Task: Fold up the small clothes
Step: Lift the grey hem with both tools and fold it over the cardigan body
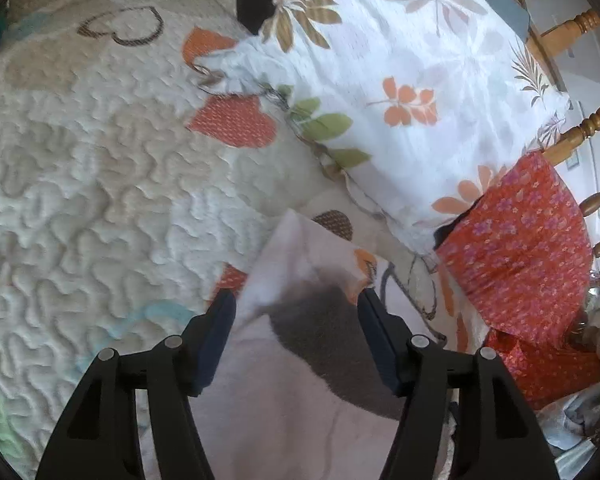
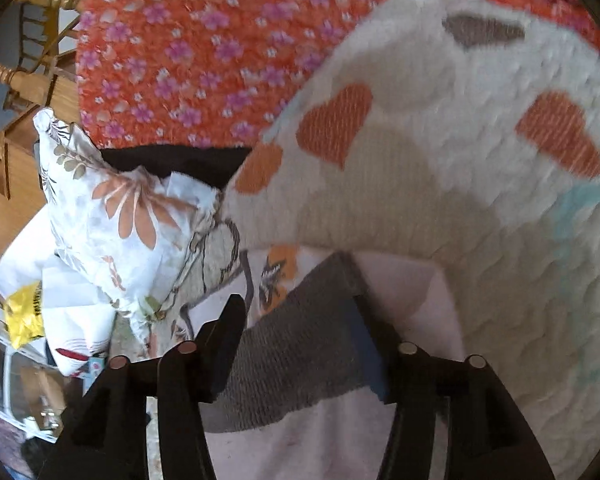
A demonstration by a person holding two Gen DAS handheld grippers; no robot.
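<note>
A small pale pink garment (image 1: 284, 400) with a grey ribbed band (image 1: 320, 328) lies on the quilted bedspread (image 1: 80, 200). My left gripper (image 1: 296, 300) is open, its fingers wide apart on either side of the garment's top corner. In the right wrist view the same garment (image 2: 320, 440) shows with its grey band (image 2: 296, 352) running between the fingers. My right gripper (image 2: 296, 304) is open around the band; I cannot tell whether the pads touch it.
A white floral pillow (image 1: 400, 80) lies at the head of the bed, also in the right wrist view (image 2: 120, 208). A red floral cloth (image 1: 520, 248) lies beside it, filling the top of the right wrist view (image 2: 204, 48). A wooden headboard (image 1: 588, 120) stands behind. Bags and clutter (image 2: 24, 312) sit beside the bed.
</note>
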